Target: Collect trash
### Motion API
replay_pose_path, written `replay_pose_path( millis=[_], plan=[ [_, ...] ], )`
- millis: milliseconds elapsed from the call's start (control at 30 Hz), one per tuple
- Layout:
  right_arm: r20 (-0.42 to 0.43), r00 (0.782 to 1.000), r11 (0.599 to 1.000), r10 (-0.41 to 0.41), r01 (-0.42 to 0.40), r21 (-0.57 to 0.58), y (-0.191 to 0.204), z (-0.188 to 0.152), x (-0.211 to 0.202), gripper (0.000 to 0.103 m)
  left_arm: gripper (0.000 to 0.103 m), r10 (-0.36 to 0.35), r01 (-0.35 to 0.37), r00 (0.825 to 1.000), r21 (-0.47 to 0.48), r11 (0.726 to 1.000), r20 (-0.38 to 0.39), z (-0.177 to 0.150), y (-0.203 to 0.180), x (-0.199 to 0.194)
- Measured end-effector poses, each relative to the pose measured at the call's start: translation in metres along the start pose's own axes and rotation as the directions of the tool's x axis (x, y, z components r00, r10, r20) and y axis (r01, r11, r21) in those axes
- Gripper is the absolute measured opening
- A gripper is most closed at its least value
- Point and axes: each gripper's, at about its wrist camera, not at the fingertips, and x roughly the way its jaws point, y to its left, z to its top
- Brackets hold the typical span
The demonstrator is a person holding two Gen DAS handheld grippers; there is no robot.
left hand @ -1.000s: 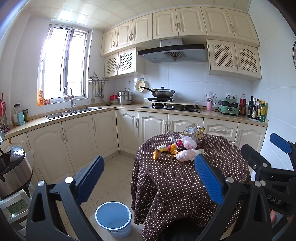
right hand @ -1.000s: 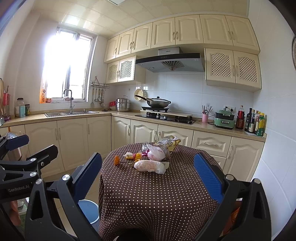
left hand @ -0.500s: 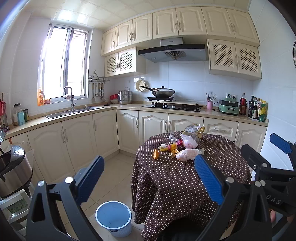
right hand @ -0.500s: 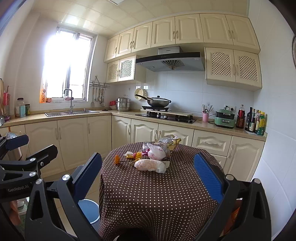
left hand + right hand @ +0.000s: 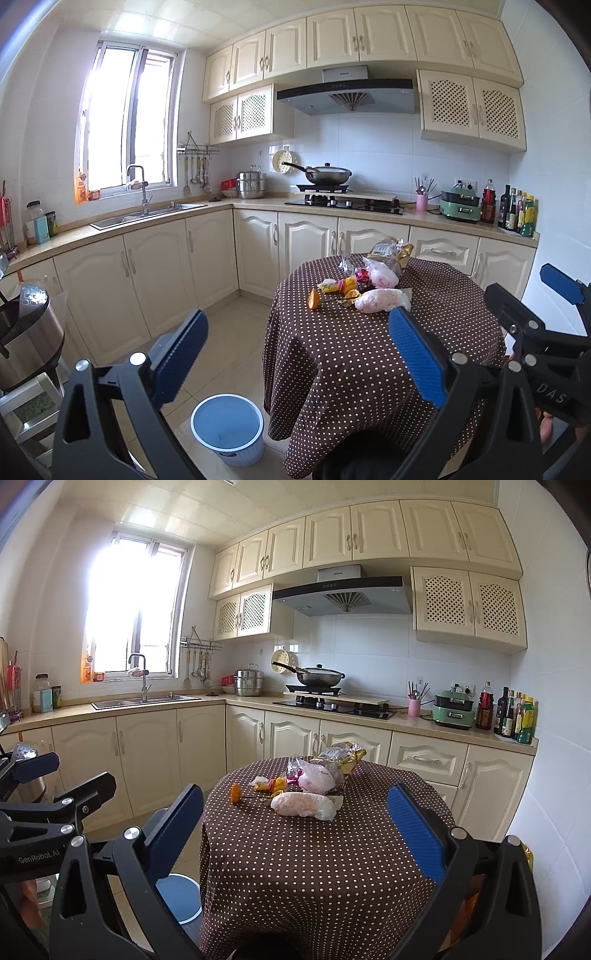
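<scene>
Place: a home kitchen, L-shaped.
Cabinets: cream wall cabinets point(image 5: 332, 37) above, matching base units point(image 5: 147, 760) below a beige counter.
Cooking: a range hood point(image 5: 345, 94) over a gas hob point(image 5: 332, 706), with a lidded wok point(image 5: 327, 173) on the burner and stacked steel pots point(image 5: 251, 182) beside it.
Washing: a steel sink point(image 5: 147, 216) with a tall tap under a bright window point(image 5: 129, 122); utensils hang from a wall rail point(image 5: 197, 166).
Stores: sauce and oil bottles point(image 5: 513, 716) by the right wall.
Dining: a round desk under a brown polka-dot cloth point(image 5: 314, 849); tiled floor point(image 5: 229, 332).
</scene>
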Motion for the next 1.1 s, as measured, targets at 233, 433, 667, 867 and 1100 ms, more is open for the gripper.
replay_pose_path(
  millis=[233, 433, 667, 867, 1100],
  plan=[
    [-0.032, 0.999, 1.0, 0.015, -0.015, 0.018, -0.005, -0.003, 0.024, 0.096, 0.096, 0.028, -0.027, 0.999, 0.016, 1.0, -0.038, 0.001, 0.0, 0.025],
    [-0.054, 0.998, 0.998, 0.034, -0.03, 0.057, -0.022, -0.006, 0.051, 0.096, 0.096, 0.041, -0.038, 0.995, 0.029, 0.999, -0.096, -0.003, -0.006, 0.059],
    [-0.212, 0.977, 0.995, 0.017, 0.004, 0.095, -0.06, -0.026, 0.115, 0.096, 0.096, -0.022, 0.032, 0.971, 0.039, 0.999, -0.238, -0.013, -0.025, 0.13],
    [-0.3, 0.953, 0.987, -0.034, 0.079, 0.14, -0.096, -0.047, 0.164, 0.096, 0.096, -0.101, 0.117, 0.929, 0.024, 0.993, -0.355, -0.027, -0.05, 0.198],
    [-0.351, 0.933, 0.976, -0.073, 0.139, 0.168, -0.125, -0.059, 0.203, 0.096, 0.096, -0.18, 0.207, 0.894, 0.022, 0.978, -0.411, -0.027, -0.082, 0.265]
  ],
)
